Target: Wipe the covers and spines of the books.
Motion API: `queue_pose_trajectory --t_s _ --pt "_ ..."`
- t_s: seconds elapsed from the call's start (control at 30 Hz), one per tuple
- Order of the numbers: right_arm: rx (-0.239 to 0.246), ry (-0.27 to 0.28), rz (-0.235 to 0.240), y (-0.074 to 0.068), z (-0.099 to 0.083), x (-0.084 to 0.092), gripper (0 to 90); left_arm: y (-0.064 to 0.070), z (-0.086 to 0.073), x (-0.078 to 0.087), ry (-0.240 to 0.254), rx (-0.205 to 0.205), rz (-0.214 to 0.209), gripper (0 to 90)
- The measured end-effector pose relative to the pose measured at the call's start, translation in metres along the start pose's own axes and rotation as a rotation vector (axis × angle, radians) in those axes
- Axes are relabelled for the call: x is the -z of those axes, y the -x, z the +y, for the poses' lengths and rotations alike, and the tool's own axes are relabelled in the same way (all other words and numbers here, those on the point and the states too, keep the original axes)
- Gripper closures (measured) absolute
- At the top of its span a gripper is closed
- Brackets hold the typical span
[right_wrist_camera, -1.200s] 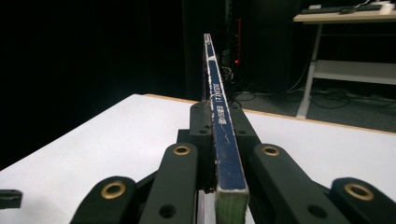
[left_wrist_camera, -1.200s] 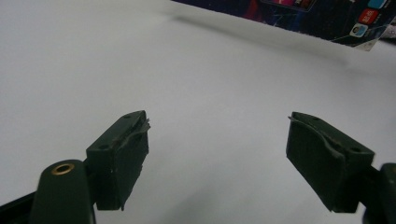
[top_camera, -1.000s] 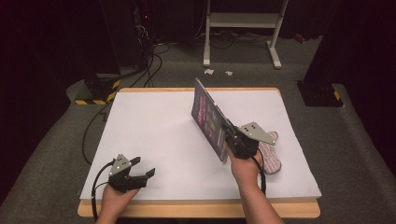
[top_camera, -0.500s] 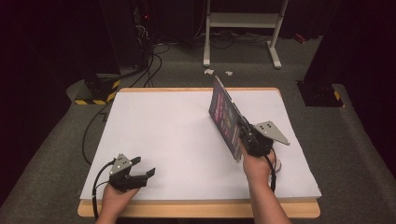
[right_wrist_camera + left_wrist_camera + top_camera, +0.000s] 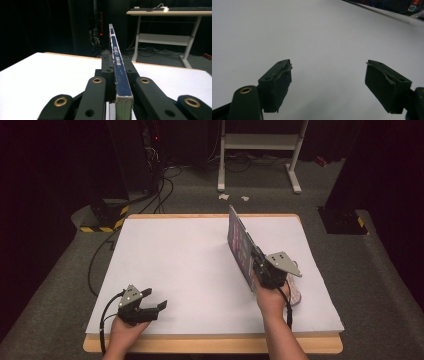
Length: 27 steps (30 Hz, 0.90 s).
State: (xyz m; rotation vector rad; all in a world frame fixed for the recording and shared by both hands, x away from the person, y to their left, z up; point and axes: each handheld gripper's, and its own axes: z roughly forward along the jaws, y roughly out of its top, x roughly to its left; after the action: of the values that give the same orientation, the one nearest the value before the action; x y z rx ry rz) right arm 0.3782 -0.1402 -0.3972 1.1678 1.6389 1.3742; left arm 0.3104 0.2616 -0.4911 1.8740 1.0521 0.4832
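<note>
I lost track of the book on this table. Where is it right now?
In the high view, the book stands on edge on the right half of the white table, clamped in the right gripper, far from the left gripper.

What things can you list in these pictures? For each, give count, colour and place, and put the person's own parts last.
Book: one, dark blue cover, held on edge over the right half of the table.
Table: one, white top with a wooden rim, centre.
Desk frame: one, white, on the floor beyond the table.
Paper scraps: two, white, on the grey floor behind the table.
Cables: several, black, floor at back left.
Left gripper: one, black, fingers apart, near table edge.
Right gripper: one, black, clamped on the book.
</note>
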Motion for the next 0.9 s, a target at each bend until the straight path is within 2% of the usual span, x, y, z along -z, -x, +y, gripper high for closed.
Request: queue_pose_trajectory --t_s 0.3,0.37,0.67,0.9 --pt "0.032 -0.021 0.077 -0.031 -0.007 -0.008 84.3 -0.001 0.001 0.0 0.006 0.005 -0.003 21.5" --pt "0.025 -0.032 0.101 -0.037 -0.009 -0.011 84.4 -0.001 0.0 0.0 0.003 0.002 -0.004 21.6" --pt "0.066 -0.094 0.168 -0.072 -0.022 -0.027 84.3 -0.002 -0.002 -0.001 -0.008 0.012 -0.013 21.5" --pt "0.077 -0.129 0.202 -0.087 -0.032 -0.034 84.3 -0.003 -0.002 -0.001 -0.011 0.012 -0.016 21.4"
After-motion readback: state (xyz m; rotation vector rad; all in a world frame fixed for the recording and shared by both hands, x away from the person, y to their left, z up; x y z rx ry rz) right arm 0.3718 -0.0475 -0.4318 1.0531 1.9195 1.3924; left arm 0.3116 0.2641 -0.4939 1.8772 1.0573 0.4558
